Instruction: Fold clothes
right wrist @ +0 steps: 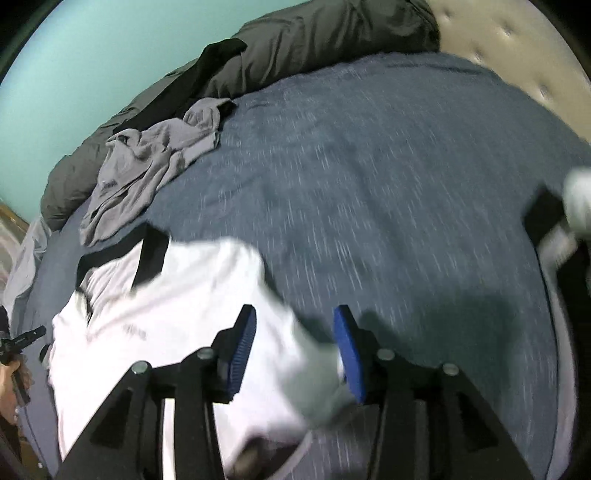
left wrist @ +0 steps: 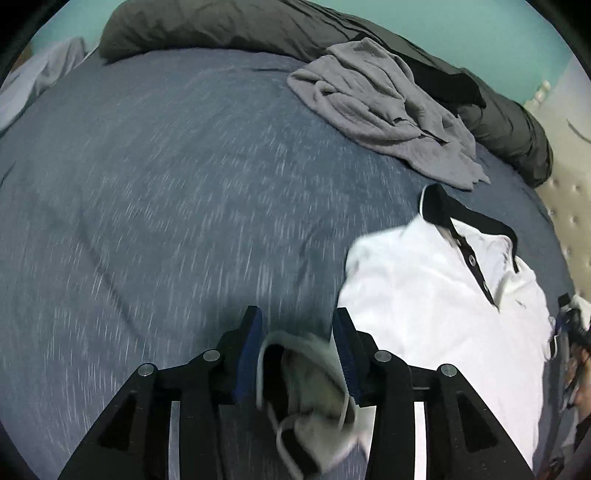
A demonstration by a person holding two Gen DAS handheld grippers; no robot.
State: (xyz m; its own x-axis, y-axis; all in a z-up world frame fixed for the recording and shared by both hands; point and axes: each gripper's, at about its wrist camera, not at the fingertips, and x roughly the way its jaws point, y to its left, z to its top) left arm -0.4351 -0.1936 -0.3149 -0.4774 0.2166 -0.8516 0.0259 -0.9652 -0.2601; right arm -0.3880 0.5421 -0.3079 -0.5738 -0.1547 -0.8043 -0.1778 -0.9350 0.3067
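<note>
Left gripper [left wrist: 298,326], jaws apart, white shirt [left wrist: 439,291] cloth between them; right gripper [right wrist: 294,325] likewise parted over shirt. No legible writing.

A bed spread with a heathered blue-grey cover [left wrist: 166,177], a rumpled dark olive-grey duvet [left wrist: 221,26] bunched along its far edge, a flat turquoise painted wall [right wrist: 92,55] behind, a cream button-tufted padded headboard [right wrist: 517,44] at one end
</note>
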